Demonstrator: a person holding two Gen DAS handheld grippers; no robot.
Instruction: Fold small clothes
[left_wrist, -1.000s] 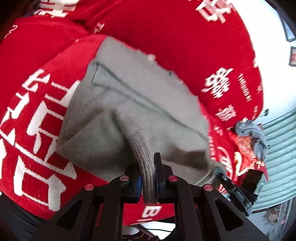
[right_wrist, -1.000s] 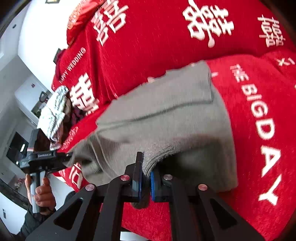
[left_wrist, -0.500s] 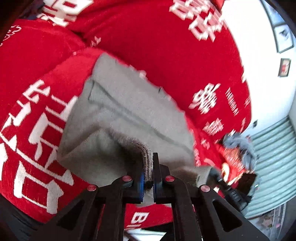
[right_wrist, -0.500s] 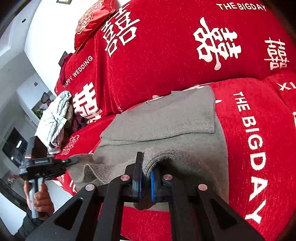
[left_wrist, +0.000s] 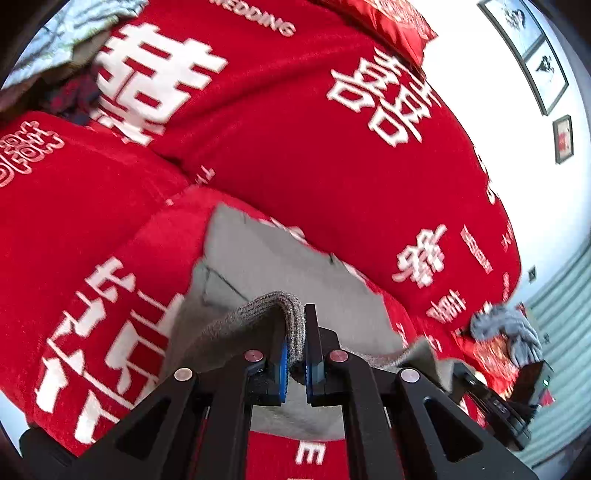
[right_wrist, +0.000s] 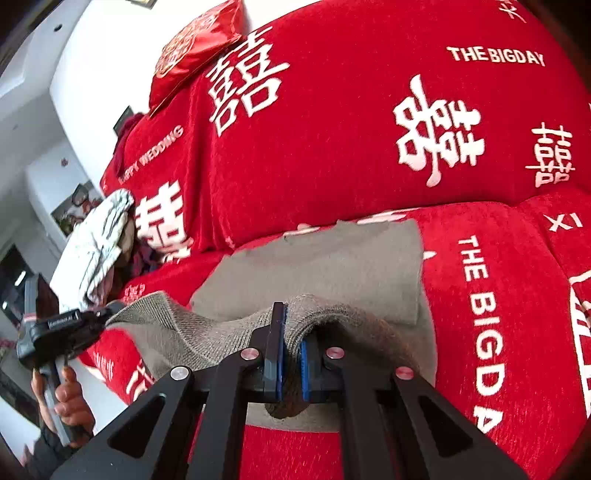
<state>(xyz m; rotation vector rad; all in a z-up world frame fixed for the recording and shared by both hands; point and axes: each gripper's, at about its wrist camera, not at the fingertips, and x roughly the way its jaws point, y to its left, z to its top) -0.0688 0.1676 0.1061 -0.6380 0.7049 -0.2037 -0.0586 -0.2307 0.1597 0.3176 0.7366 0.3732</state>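
Grey ribbed knit garment (right_wrist: 332, 258) is spread flat on a plush red sofa cover with white woven lettering (right_wrist: 369, 110); its thick near hem is lifted off the seat. One bunched fold is clamped between the blue pads of the black left gripper (left_wrist: 294, 347), another in the clenched right gripper (right_wrist: 290, 350). A crumpled pale cloth (right_wrist: 99, 243) is heaped at the sofa's end.

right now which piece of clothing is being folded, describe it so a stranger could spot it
Start at the red sofa cover with white wedding lettering. On its seat lies a plain grey knitted garment, its near edge pinched in both grippers, left and right. Unlike the pale crumpled clothes heaped at the sofa's end, it is flat, partly folded and held.
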